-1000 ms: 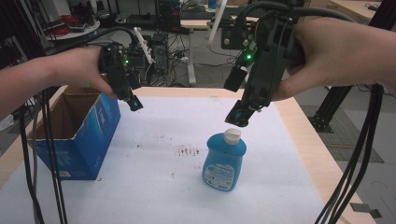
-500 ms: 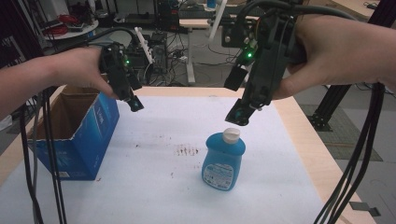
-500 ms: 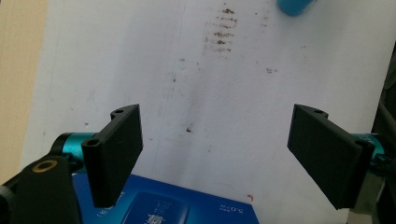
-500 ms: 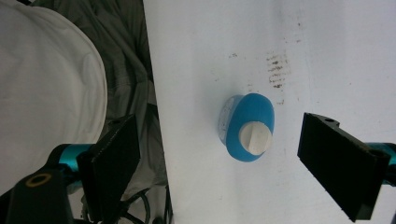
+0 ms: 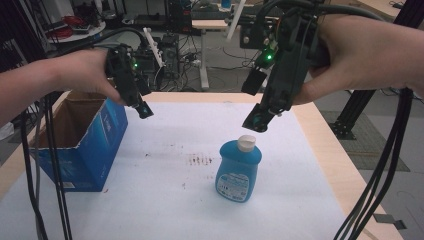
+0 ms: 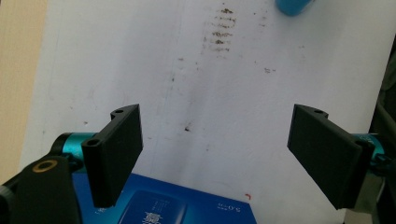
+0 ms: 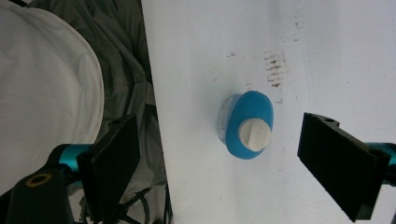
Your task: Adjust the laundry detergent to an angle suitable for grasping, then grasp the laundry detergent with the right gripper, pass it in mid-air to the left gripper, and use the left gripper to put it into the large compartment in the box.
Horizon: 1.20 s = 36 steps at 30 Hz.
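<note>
Spanning most of the scene, white-covered tabletop (image 5: 165, 210), wood edge bare along the right, bearing everything at working height and giving a flat, open patch for a pick from above. Standing at the left edge, open cardboard box with blue printed sides (image 5: 75, 145), mouth up and flaps apart, probably set there as the place to drop things into; inside hard to see, seemingly empty. Standing upright right of centre, near a smear of brown marks (image 5: 200, 160), blue dish-soap bottle (image 5: 239, 167) with a white cap (image 5: 246, 143), well apart from the box, label toward the near side; upright pose leaving cap and shoulders free for a grasp from above.

Hovering above and slightly beyond the bottle, right claw (image 5: 257, 119), tilted down toward the cap, not touching; in the right gripper view, jaws spread wide with the bottle (image 7: 247, 123) centred between them, wider than the body, so likely lined up for a descent and a squeeze around the neck or shoulders. Hanging over the box's far right corner, left claw (image 5: 143, 109), likewise wide and empty; in the left gripper view, jaws framing bare tabletop with the box's blue edge (image 6: 187, 205) beneath, seemingly parked clear, perhaps ready to steady the box.
</note>
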Each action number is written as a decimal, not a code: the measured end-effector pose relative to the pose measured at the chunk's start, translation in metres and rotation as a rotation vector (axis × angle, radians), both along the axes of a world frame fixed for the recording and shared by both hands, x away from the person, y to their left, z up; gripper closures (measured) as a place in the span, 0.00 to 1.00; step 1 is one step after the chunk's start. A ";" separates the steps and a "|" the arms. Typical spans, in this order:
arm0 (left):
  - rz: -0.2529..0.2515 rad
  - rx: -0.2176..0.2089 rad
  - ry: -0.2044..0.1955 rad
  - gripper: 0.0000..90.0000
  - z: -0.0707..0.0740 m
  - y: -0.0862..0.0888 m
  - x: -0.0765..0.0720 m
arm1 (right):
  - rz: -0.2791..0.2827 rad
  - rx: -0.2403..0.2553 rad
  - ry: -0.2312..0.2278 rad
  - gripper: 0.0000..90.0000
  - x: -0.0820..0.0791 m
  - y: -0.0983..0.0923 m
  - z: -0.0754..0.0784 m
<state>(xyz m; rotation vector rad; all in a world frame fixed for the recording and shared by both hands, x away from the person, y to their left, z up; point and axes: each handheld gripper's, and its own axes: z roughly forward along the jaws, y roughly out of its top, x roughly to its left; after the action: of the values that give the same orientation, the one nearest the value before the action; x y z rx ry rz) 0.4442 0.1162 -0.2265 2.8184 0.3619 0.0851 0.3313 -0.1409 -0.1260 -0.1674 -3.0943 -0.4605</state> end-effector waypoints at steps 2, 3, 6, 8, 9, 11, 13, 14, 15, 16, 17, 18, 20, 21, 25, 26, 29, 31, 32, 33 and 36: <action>-0.002 0.002 0.003 0.20 -0.001 -0.001 0.000 | 0.002 0.004 0.005 0.14 -0.001 -0.001 -0.001; -0.002 0.002 0.003 0.20 -0.001 -0.001 0.000 | 0.000 0.005 0.004 0.14 -0.001 -0.001 -0.001; -0.004 0.002 0.003 0.20 0.000 -0.002 0.001 | 0.002 0.007 0.004 0.14 -0.002 -0.001 -0.002; -0.001 0.001 0.001 0.20 0.000 -0.002 0.000 | 0.007 0.015 0.006 0.14 -0.002 -0.002 -0.002; -0.002 0.001 0.000 0.20 0.000 -0.002 0.000 | 0.009 0.016 0.003 0.14 -0.002 -0.002 -0.002; -0.003 0.001 -0.002 0.20 0.000 -0.002 0.000 | 0.006 0.018 0.006 0.14 -0.002 -0.002 -0.001; -0.004 0.002 -0.003 0.20 0.000 -0.001 0.000 | 0.008 0.022 0.006 0.14 -0.001 -0.002 -0.001; 0.000 0.004 0.001 0.20 0.000 -0.001 0.000 | 0.008 0.022 0.004 0.14 -0.001 -0.003 -0.001; 0.001 0.005 0.002 0.20 0.000 -0.001 0.000 | 0.004 0.023 0.003 0.14 0.000 -0.003 -0.001; 0.002 0.006 0.000 0.20 0.000 0.000 0.000 | 0.002 0.025 0.001 0.14 0.000 -0.004 -0.001; 0.002 0.006 0.000 0.20 0.000 0.000 0.000 | 0.002 0.025 0.001 0.14 0.000 -0.004 -0.001; 0.005 0.003 0.001 0.20 0.000 0.000 -0.001 | 0.001 0.031 -0.002 0.14 0.001 -0.006 0.000; 0.010 0.004 -0.001 0.20 0.001 0.001 -0.002 | -0.001 0.041 -0.005 0.14 0.002 -0.009 0.001; 0.008 0.005 -0.002 0.20 0.001 0.001 -0.002 | -0.004 0.043 -0.010 0.14 0.002 -0.011 0.002; 0.006 0.008 -0.002 0.20 0.002 0.002 -0.004 | -0.008 0.077 -0.021 0.14 0.004 -0.020 0.002; 0.007 0.006 -0.004 0.20 0.002 0.003 -0.004 | -0.012 0.081 -0.023 0.14 0.005 -0.022 0.002; 0.009 0.004 -0.004 0.20 0.003 0.003 -0.006 | -0.023 0.093 -0.025 0.14 0.005 -0.029 0.000; 0.006 0.001 -0.006 0.20 0.003 0.003 -0.007 | -0.035 0.118 -0.035 0.14 0.007 -0.040 -0.004; 0.009 0.004 -0.005 0.20 0.004 0.003 -0.007 | -0.040 0.127 -0.037 0.14 0.008 -0.044 -0.005; 0.004 0.003 -0.007 0.20 0.004 0.003 -0.007 | -0.044 0.135 -0.030 0.14 0.008 -0.047 -0.007; 0.005 0.006 -0.005 0.20 0.004 0.004 -0.008 | -0.060 0.159 -0.034 0.14 0.009 -0.058 -0.013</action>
<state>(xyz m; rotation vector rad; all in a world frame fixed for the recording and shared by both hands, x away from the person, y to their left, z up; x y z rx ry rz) 0.4360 0.1199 -0.2225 2.8224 0.3678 0.0944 0.3407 -0.1987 -0.1391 -0.2534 -3.0745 -0.7150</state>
